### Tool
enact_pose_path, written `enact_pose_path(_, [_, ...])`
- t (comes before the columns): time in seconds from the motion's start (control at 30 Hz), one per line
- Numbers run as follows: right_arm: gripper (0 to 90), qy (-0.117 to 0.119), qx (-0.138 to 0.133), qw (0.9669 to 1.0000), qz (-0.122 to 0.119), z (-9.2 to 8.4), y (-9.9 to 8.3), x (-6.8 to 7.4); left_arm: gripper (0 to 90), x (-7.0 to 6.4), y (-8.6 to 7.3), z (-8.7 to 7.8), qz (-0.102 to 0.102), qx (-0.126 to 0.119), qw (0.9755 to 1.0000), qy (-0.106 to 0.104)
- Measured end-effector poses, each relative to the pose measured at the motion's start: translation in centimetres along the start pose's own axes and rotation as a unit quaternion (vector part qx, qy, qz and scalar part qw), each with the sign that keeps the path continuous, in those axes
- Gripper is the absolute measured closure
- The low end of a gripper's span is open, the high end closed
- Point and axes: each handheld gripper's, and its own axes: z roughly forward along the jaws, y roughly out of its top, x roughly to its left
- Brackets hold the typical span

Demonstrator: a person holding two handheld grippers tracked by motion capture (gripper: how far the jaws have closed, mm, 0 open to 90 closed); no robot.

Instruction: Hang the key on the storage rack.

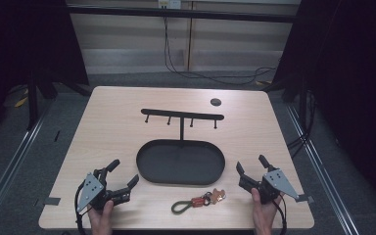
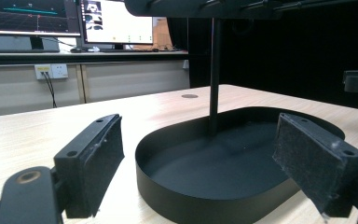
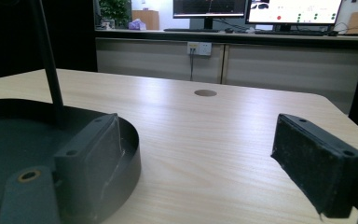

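Pale wood-grain desk point(image 1: 117, 127) with rounded corners, carrying a matte black stand: an oval, low-walled tray point(image 1: 180, 162) from whose far edge a thin upright post point(image 1: 181, 131) rises to a horizontal bar point(image 1: 182, 114) bearing four short hanging pegs. A small dark round disc point(image 1: 216, 102) is set in the desk surface near the far right. In front of the tray, at the near edge, lies a keychain point(image 1: 199, 200): an olive-green cord loop joined to a reddish-orange fitting, a metal ring and a small pale tag. The left gripper point(image 1: 123, 177), held in a hand point(image 1: 101, 217) at the near left, points towards the tray with its jaws spread wide and nothing between them; its flat black pads point(image 2: 100, 165) look rough and scuffed in the left gripper view. The right gripper point(image 1: 251, 164), held in a hand point(image 1: 264, 215) at the near right, points away towards the far side, jaws likewise apart and empty, its left pad point(image 3: 95, 165) in front of the tray wall in the right gripper view.
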Motion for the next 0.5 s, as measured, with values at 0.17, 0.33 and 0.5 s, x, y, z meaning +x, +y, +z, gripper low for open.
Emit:
enact_pose_path(0.17, [13.0, 0.023, 0.000, 0.9996, 0.019, 0.00, 0.01, -0.57, 15.6, 0.07, 0.02, 0.01, 0.005, 0.001, 1.0000, -0.001])
enact_pose_path(0.33, [13.3, 0.037, 0.028, 0.9989, 0.002, 0.15, 0.18, -0.27, 15.6, 0.05, 0.02, 0.00, 0.003, 0.001, 1.0000, 0.000])
enact_pose_path(0.5, [15.3, 0.061, 0.039, 0.9972, 0.019, 0.38, 0.26, -0.39, 15.7, 0.06, 0.03, 0.00, 0.004, 0.002, 1.0000, 0.000])
